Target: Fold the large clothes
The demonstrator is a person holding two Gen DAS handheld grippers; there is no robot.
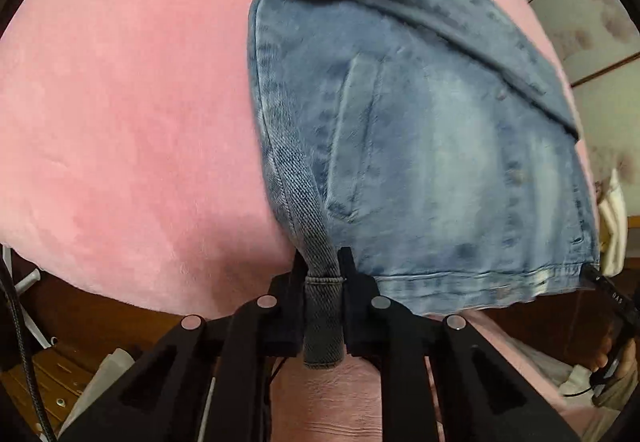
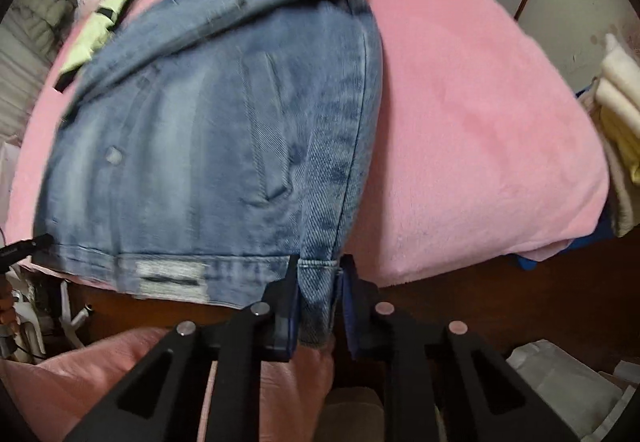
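**Jacket half folded, both hem corners gripped**

Jacket [image 1: 420, 129] of washed denim lies on the pink bed [image 1: 120, 101], its hem hanging over the near edge at 6 o'clock. It looks already narrowed: the side edges are turned in as long folds and a sleeve or flap lies slantwise across the top toward 12 o'clock, so I judge the lengthwise folds done and the crosswise fold, hem up toward collar, still to come. A yellow-green item [image 2: 94, 37] lies on the bed at 10 o'clock of the jacket in the right view.

Left gripper [image 1: 323, 282] is clenched on the hem's left corner, denim bunched tight between nearly closed fingers. Right gripper [image 2: 320, 274] grasps the hem's right corner, fingers a little wider apart, with cloth filling most of the gap. Motion blur softens both views.
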